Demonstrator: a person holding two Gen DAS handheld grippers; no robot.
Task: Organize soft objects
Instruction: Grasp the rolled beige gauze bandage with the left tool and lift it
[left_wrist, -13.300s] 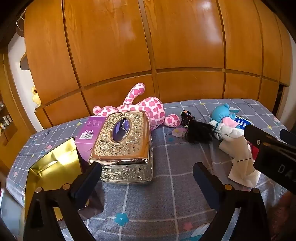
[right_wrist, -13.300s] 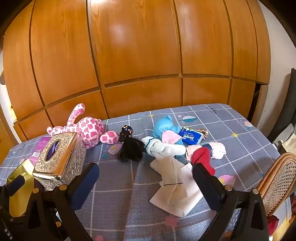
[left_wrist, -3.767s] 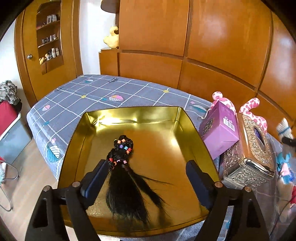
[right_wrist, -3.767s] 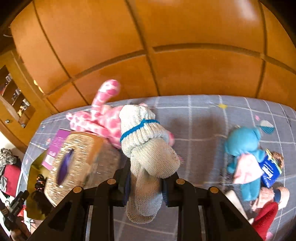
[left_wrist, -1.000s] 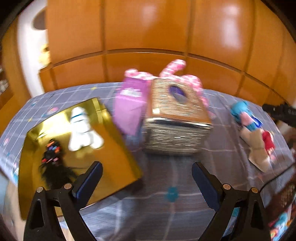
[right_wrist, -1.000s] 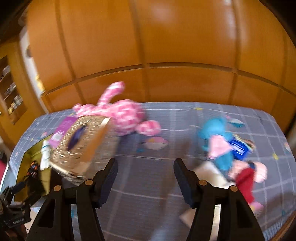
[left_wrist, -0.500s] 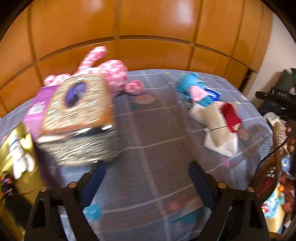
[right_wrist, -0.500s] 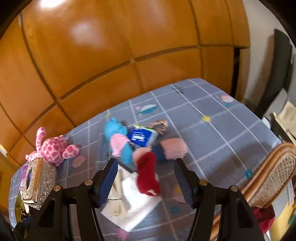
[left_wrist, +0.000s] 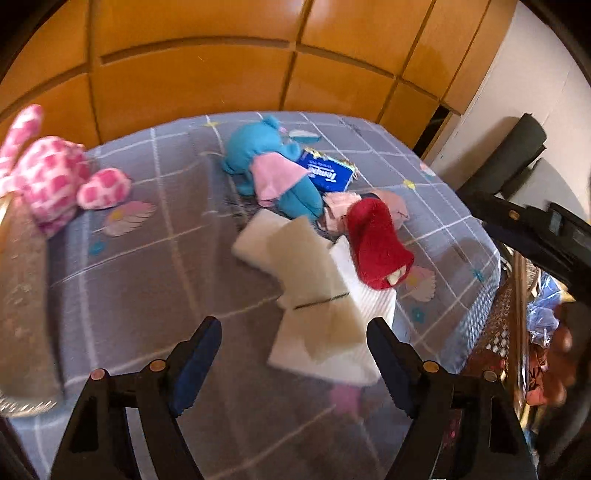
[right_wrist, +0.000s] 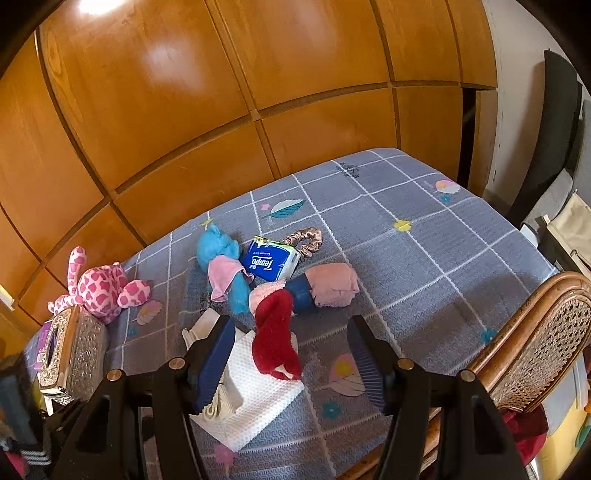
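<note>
Red fleece marks the nearest target: a red sock (right_wrist: 275, 338) lies draped over the far edge of a white waffle-weave towel (right_wrist: 258, 398) on the grey checked bedspread (right_wrist: 424, 258), directly ahead of the right gripper (right_wrist: 291, 363), whose jaws stand apart with nothing between them. Its cuff end, toward 12 o'clock, touches a pink sock (right_wrist: 332, 286); a blue plush toy (right_wrist: 221, 258) and a blue tissue pack (right_wrist: 269, 263) sit at about 11 o'clock. The left gripper (left_wrist: 295, 358) is likewise spread and empty, with a cream folded cloth (left_wrist: 303, 266) just beyond its tips. Being light, limp and unbreakable, the red sock would likely sag from any hold, so pinching its thick bunched middle seems safest, taking care not to snag the towel underneath.
</note>
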